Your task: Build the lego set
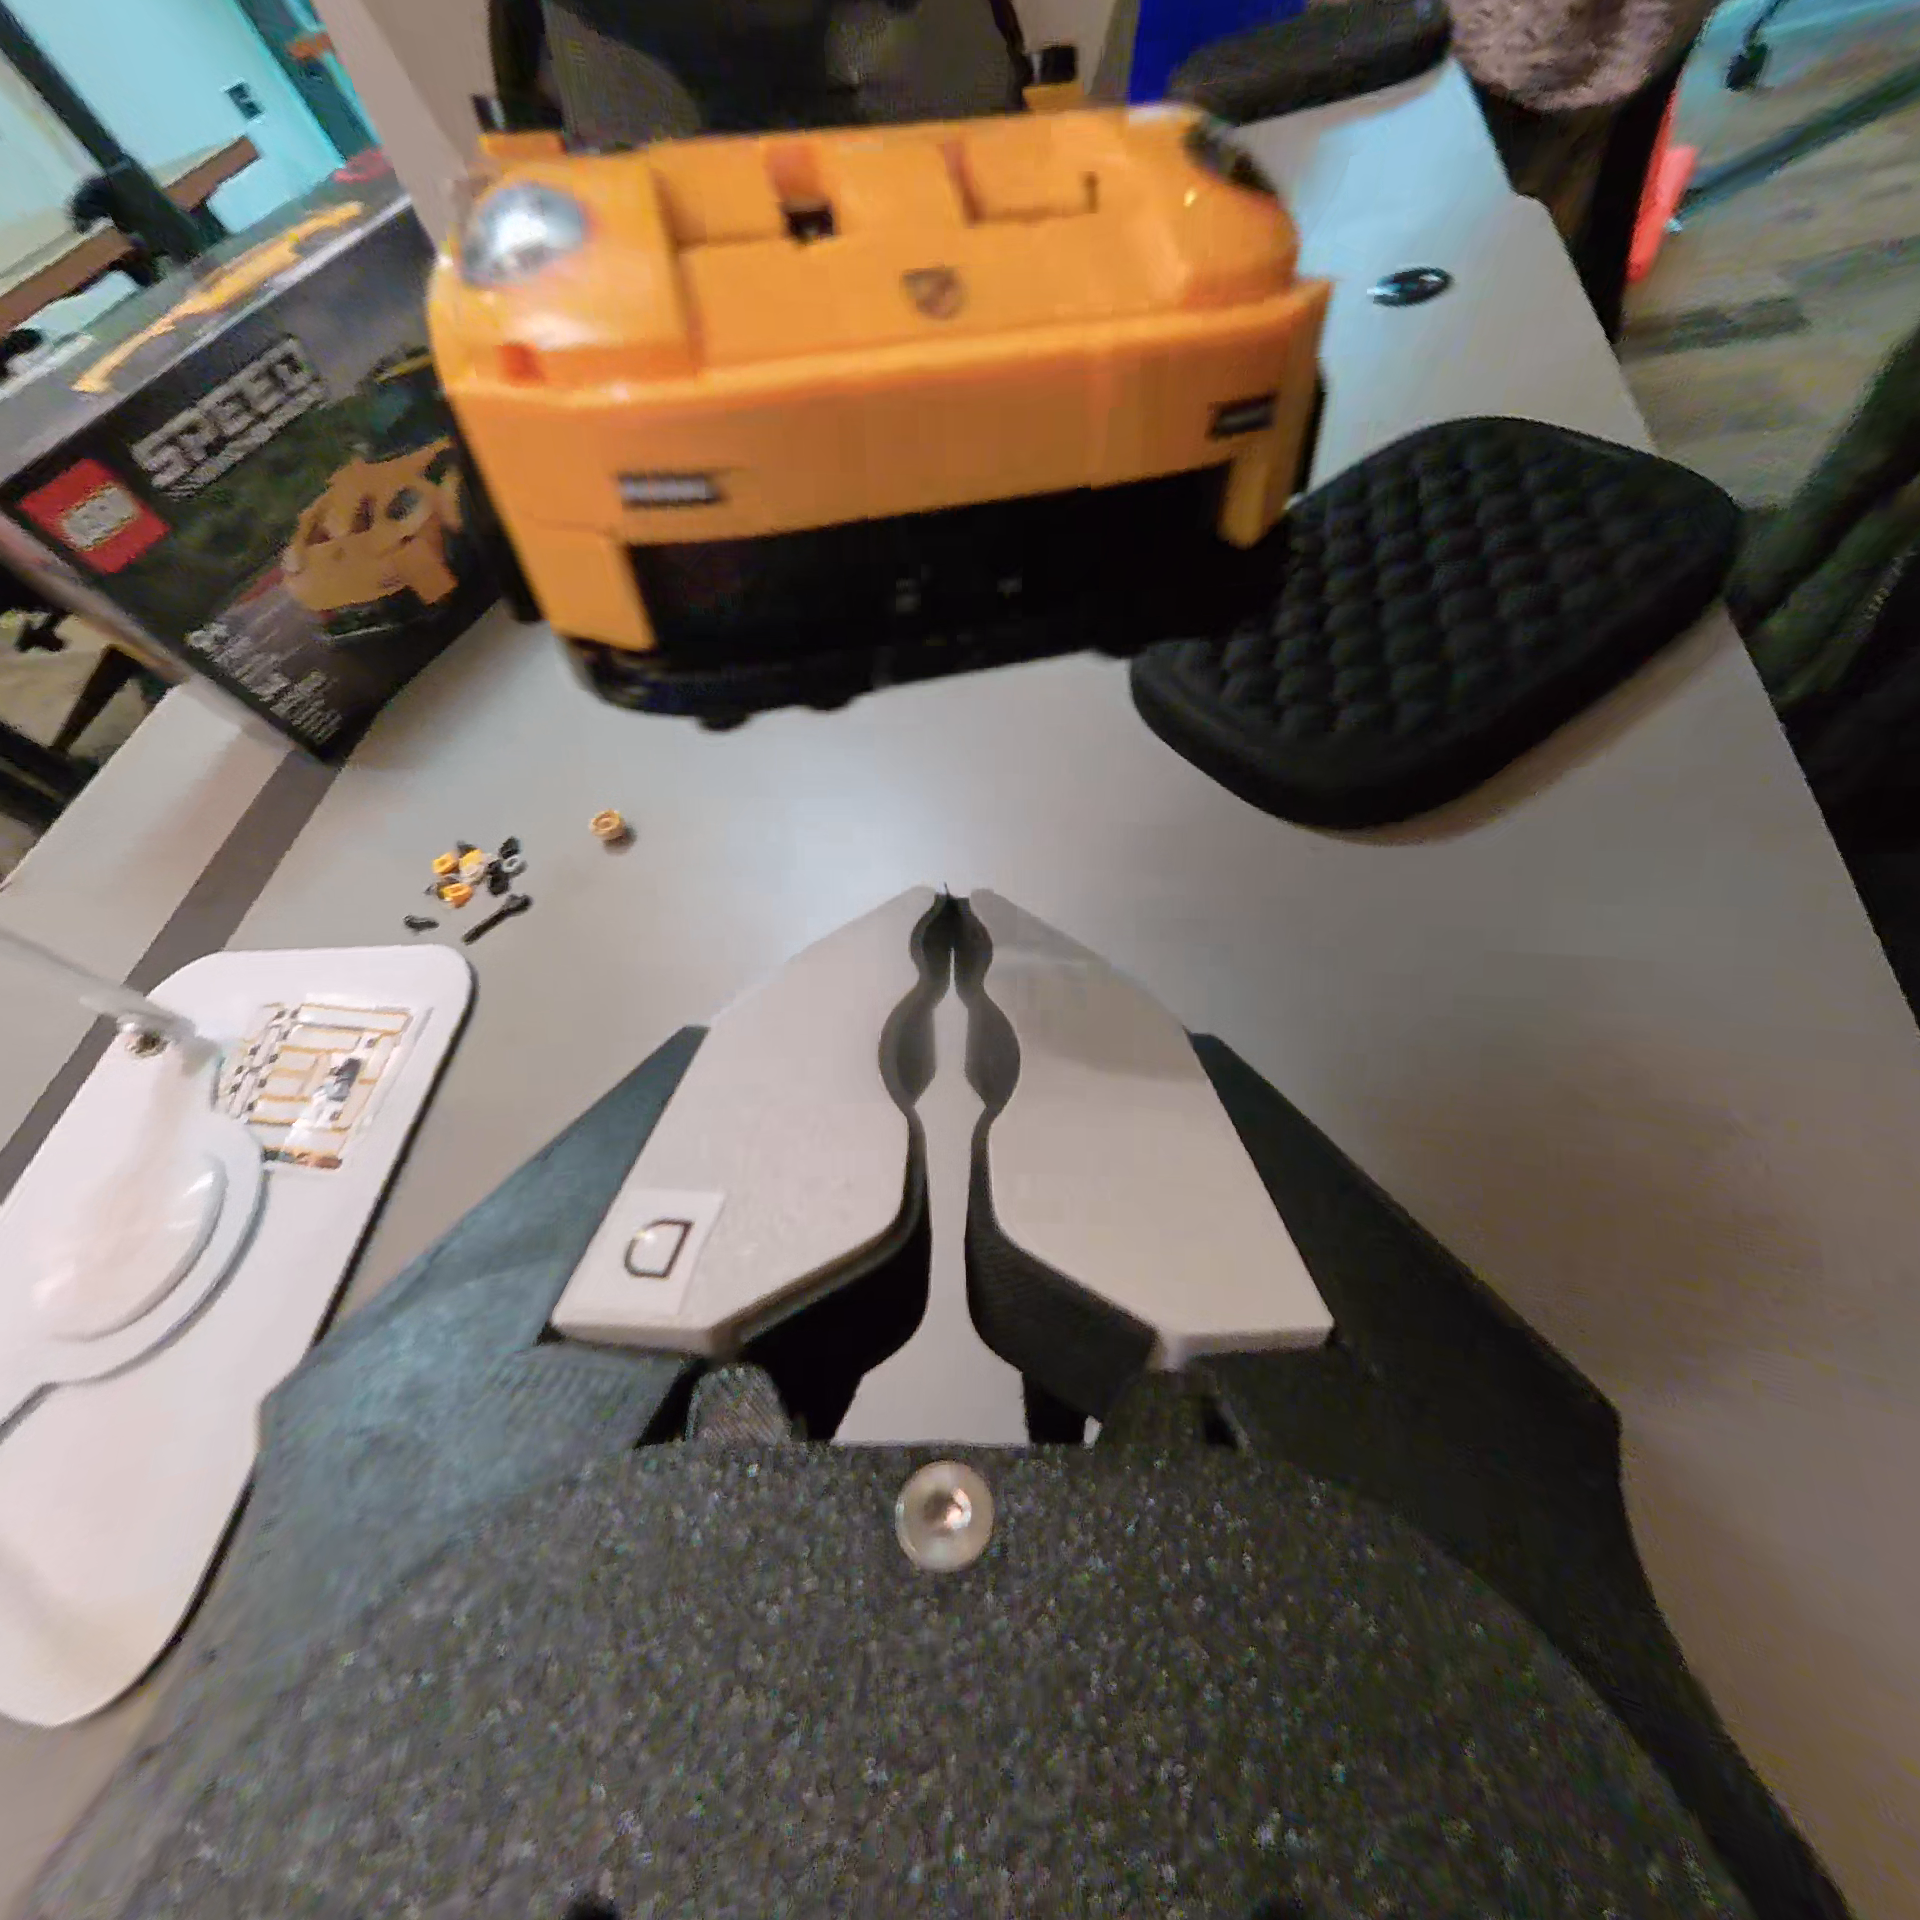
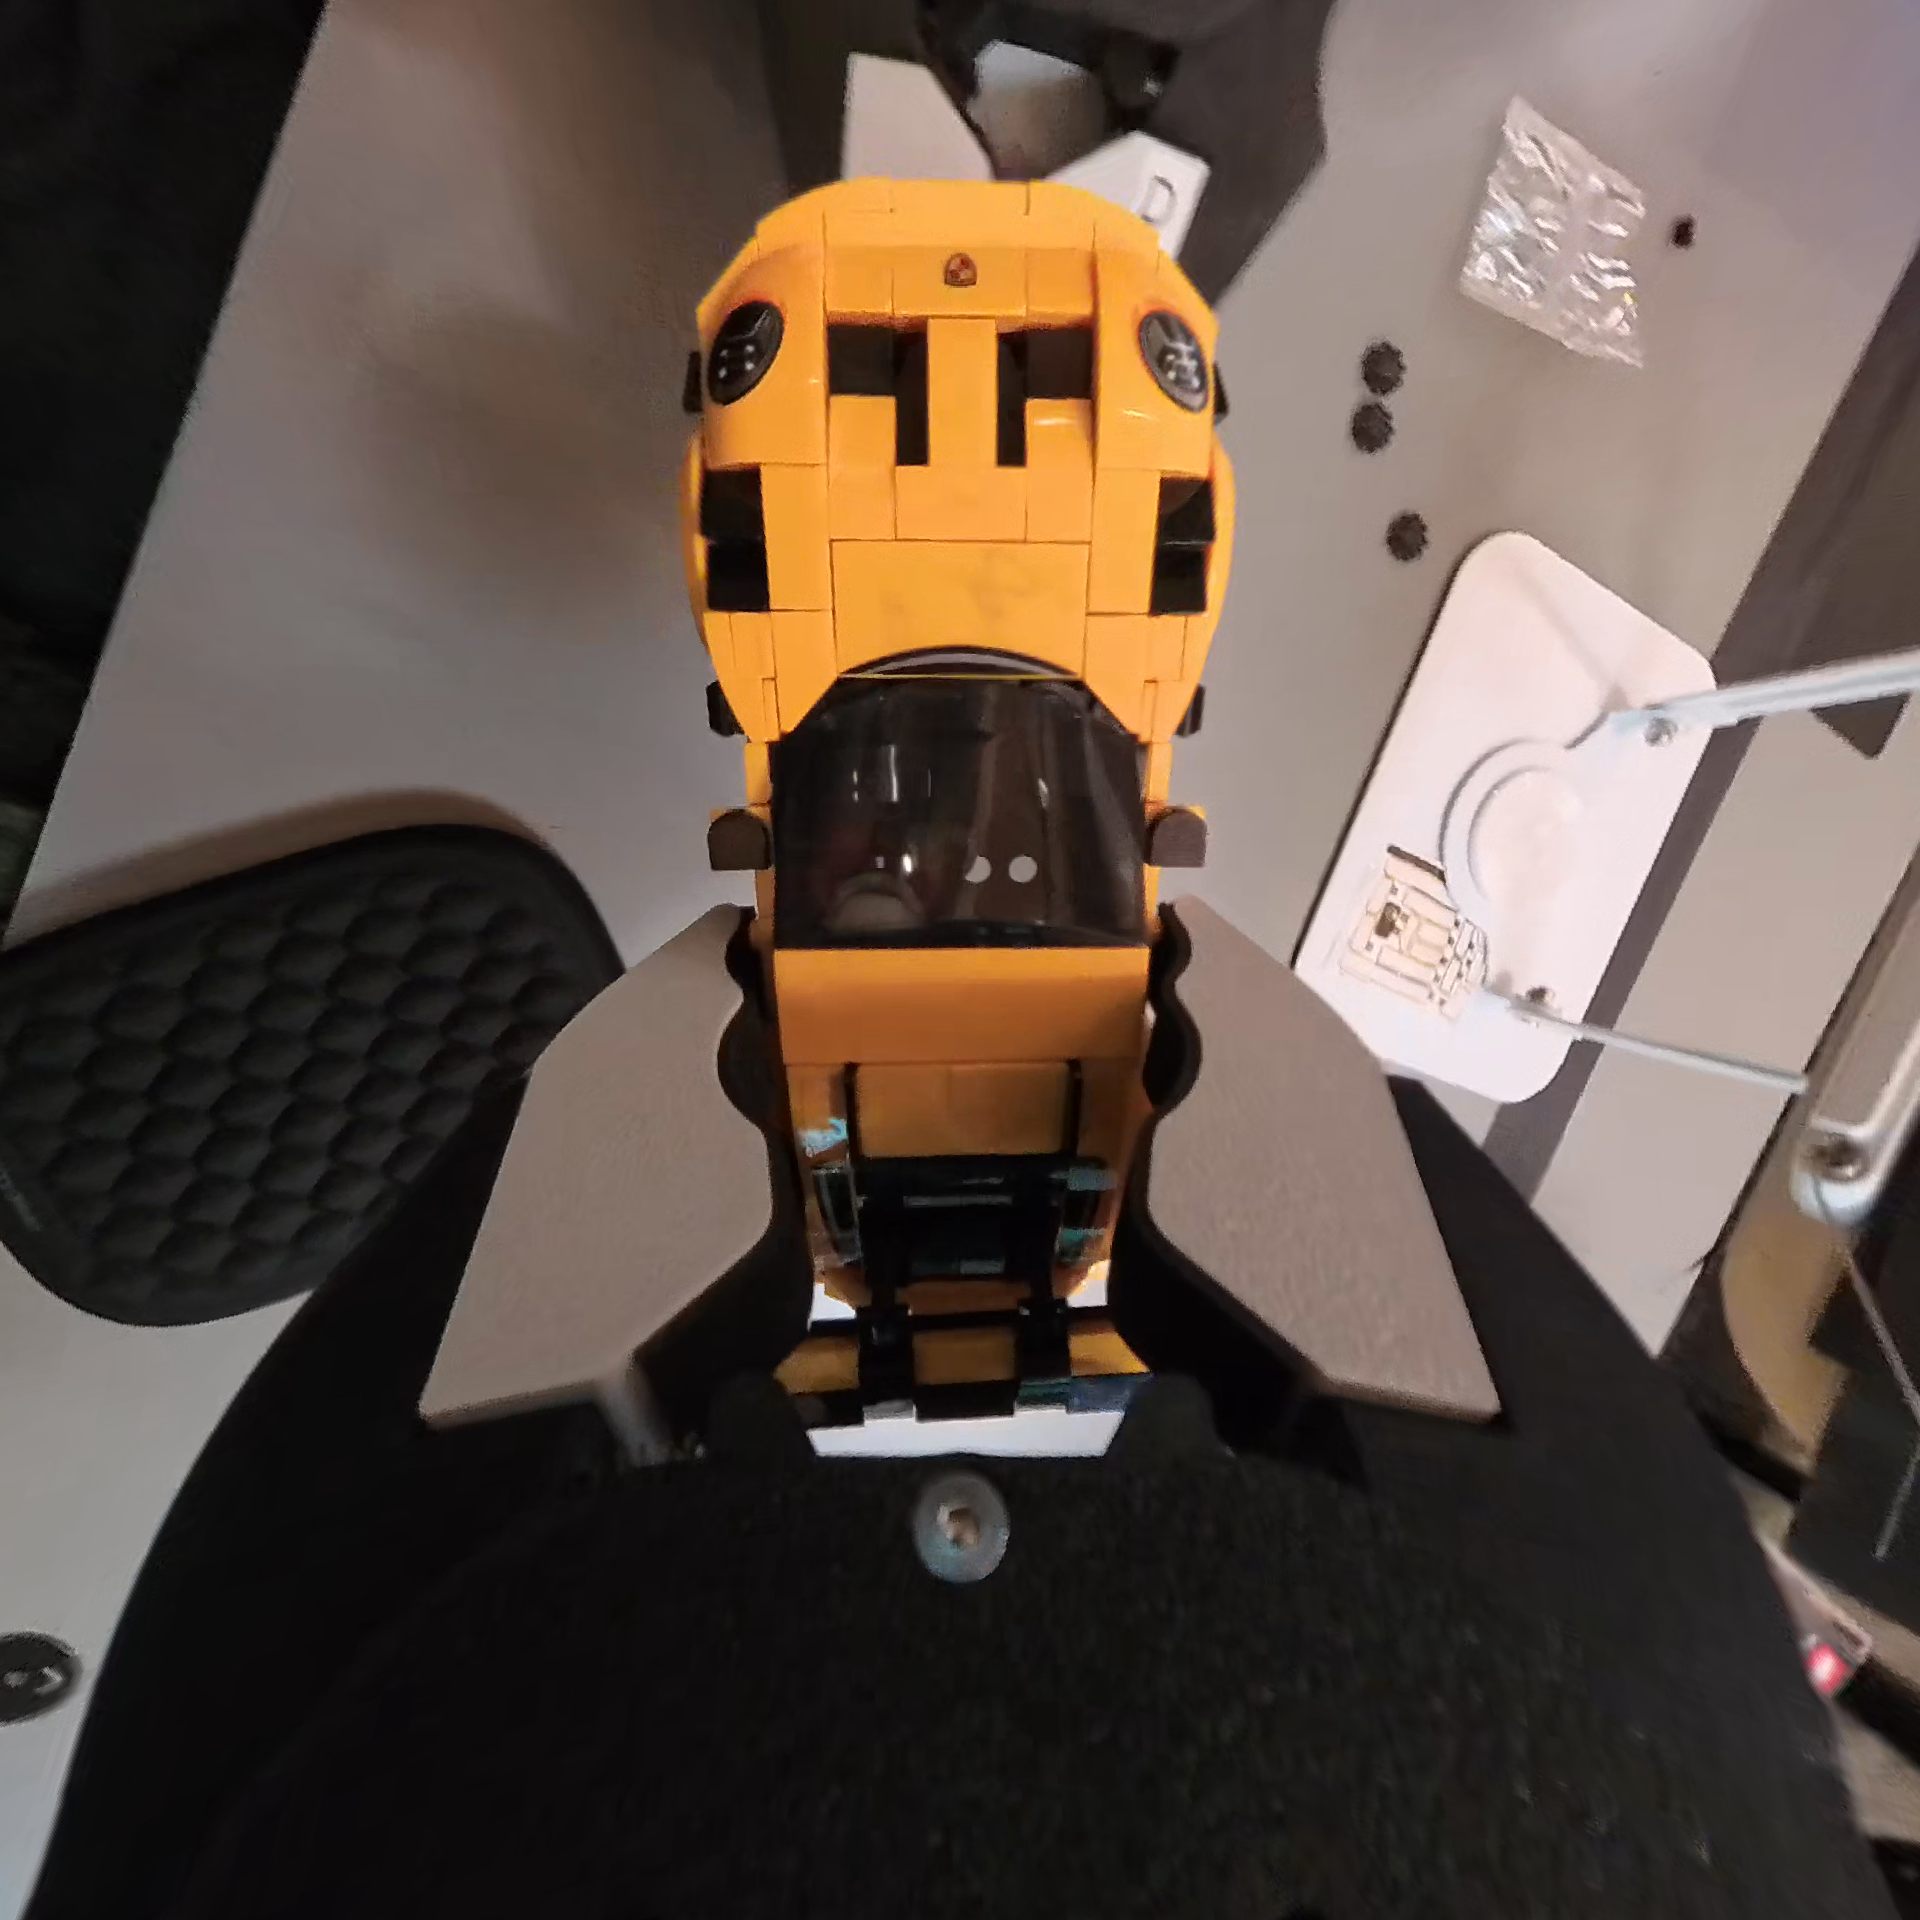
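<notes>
Right wrist: tongs (image 2: 958, 935) grip orange car (image 2: 961, 520).

Light's decent indoor overhead stuff on my feeds. The orange lego car (image 1: 873, 374) is soft and blurry up close in the left wrist view, with glare on its headlight. Fisheye bends the table (image 1: 1143, 935) edges hard, and the corners smear.

A grey table (image 1: 1143, 935) carries a black pad (image 1: 1455, 613), a box (image 1: 239, 520), a white plate (image 1: 208, 1195) and small loose pieces (image 1: 478, 883).
</notes>
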A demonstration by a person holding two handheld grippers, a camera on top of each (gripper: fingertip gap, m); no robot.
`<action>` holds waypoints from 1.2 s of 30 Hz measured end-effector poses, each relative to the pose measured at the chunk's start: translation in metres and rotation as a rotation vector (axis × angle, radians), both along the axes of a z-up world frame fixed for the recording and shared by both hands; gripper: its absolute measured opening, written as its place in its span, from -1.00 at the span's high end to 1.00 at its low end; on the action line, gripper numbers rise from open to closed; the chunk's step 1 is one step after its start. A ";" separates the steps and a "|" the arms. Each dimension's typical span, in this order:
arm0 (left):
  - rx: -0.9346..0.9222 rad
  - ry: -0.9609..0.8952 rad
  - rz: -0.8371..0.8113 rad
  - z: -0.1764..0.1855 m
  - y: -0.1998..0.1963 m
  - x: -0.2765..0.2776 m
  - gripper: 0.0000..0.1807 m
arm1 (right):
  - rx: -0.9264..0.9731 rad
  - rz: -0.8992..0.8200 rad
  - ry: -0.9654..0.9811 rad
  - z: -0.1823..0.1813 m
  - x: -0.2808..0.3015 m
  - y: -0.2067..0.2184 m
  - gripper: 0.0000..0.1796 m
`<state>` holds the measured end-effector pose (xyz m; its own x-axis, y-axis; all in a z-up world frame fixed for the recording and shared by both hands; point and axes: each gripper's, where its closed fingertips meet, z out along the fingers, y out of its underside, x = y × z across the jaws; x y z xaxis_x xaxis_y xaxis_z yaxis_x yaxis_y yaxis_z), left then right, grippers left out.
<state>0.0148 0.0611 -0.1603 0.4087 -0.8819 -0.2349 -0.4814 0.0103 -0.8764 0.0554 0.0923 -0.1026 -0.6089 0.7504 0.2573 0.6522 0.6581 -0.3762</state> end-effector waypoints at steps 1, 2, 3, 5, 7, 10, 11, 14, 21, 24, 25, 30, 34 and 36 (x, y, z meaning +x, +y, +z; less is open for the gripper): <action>0.005 -0.004 0.027 0.002 0.003 -0.001 1.00 | -0.012 -0.028 0.005 0.001 -0.001 0.004 0.22; 0.010 -0.009 0.050 0.003 0.005 -0.002 1.00 | -0.026 -0.055 0.012 0.002 -0.003 0.008 0.22; 0.015 -0.014 0.071 0.005 0.007 -0.002 1.00 | -0.043 -0.083 0.017 0.003 -0.005 0.011 0.22; 0.020 -0.022 0.114 0.007 0.011 -0.002 1.00 | -0.070 -0.132 0.025 0.004 -0.010 0.016 0.22; 0.020 -0.030 0.157 0.010 0.015 -0.002 1.00 | -0.083 -0.170 0.024 0.004 -0.013 0.020 0.22; 0.024 -0.041 0.217 0.013 0.021 -0.003 1.00 | -0.083 -0.214 0.012 0.002 -0.018 0.026 0.22; 0.026 -0.042 0.236 0.014 0.022 -0.003 1.00 | -0.085 -0.231 0.007 0.001 -0.020 0.027 0.22; 0.028 -0.045 0.296 0.014 0.027 -0.003 1.00 | -0.101 -0.289 0.001 0.001 -0.027 0.032 0.22; -0.009 -0.082 0.443 0.013 0.036 -0.005 1.00 | -0.148 -0.434 -0.024 -0.003 -0.042 0.046 0.22; -0.015 -0.087 0.498 0.014 0.038 -0.008 1.00 | -0.177 -0.487 -0.043 -0.008 -0.046 0.050 0.22; -0.019 -0.091 0.519 0.013 0.039 -0.009 1.00 | -0.192 -0.506 -0.050 -0.009 -0.047 0.051 0.22; -0.058 -0.103 0.621 0.009 0.045 -0.019 1.00 | -0.243 -0.577 -0.081 -0.015 -0.054 0.056 0.22; -0.040 -0.089 0.698 0.012 0.049 -0.029 1.00 | -0.279 -0.626 -0.098 -0.019 -0.060 0.060 0.22; -0.031 -0.088 0.729 0.014 0.051 -0.033 1.00 | -0.300 -0.648 -0.111 -0.021 -0.062 0.061 0.22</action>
